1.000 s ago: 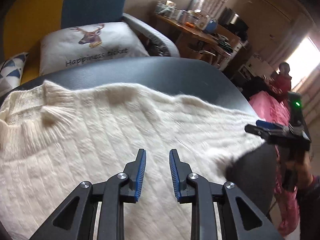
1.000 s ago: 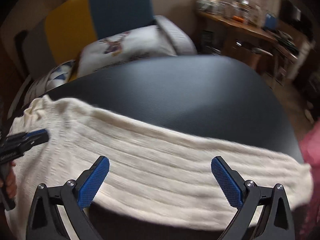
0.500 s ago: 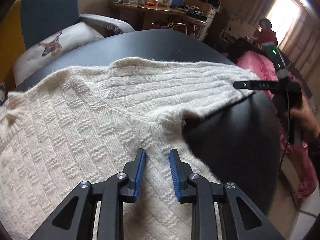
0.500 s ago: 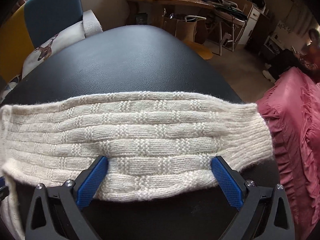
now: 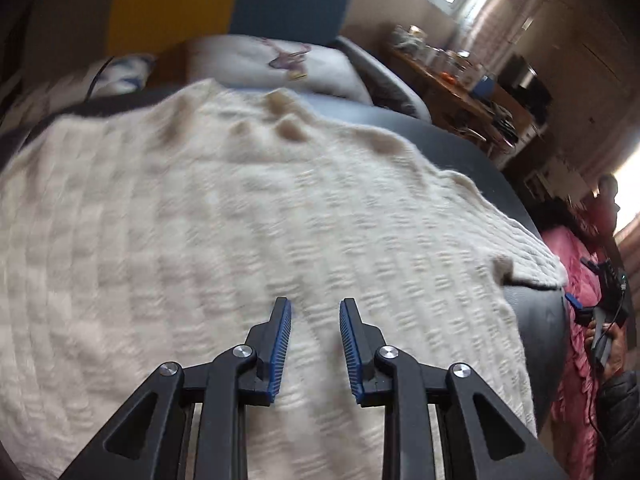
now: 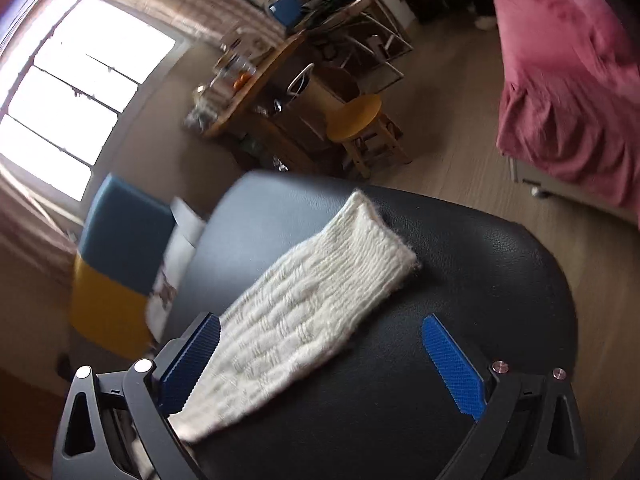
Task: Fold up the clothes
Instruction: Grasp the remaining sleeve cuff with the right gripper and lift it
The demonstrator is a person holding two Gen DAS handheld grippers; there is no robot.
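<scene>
Fingers of the left gripper point(image 5: 315, 316) stand slightly apart over the sweater point(image 5: 224, 240), pinching nothing; the right gripper point(image 6: 320, 340) is spread wide above the sleeve point(image 6: 320, 300). Sweater lies flat on the black table point(image 6: 500, 300), sleeve stretched out, no fold visible.

Left hand-held gripper point(image 5: 315, 346) hovering over cream knit sweater point(image 5: 224, 216), blue-padded jaws a narrow gap apart, gripping nothing. Sweater spread flat ahead and to both sides across dark surface point(image 5: 536, 320). Far right, right hand-held gripper point(image 5: 588, 304) held in a hand point(image 5: 608, 344), past the surface's edge. Beyond the sweater, a printed cushion point(image 5: 276, 62).
</scene>
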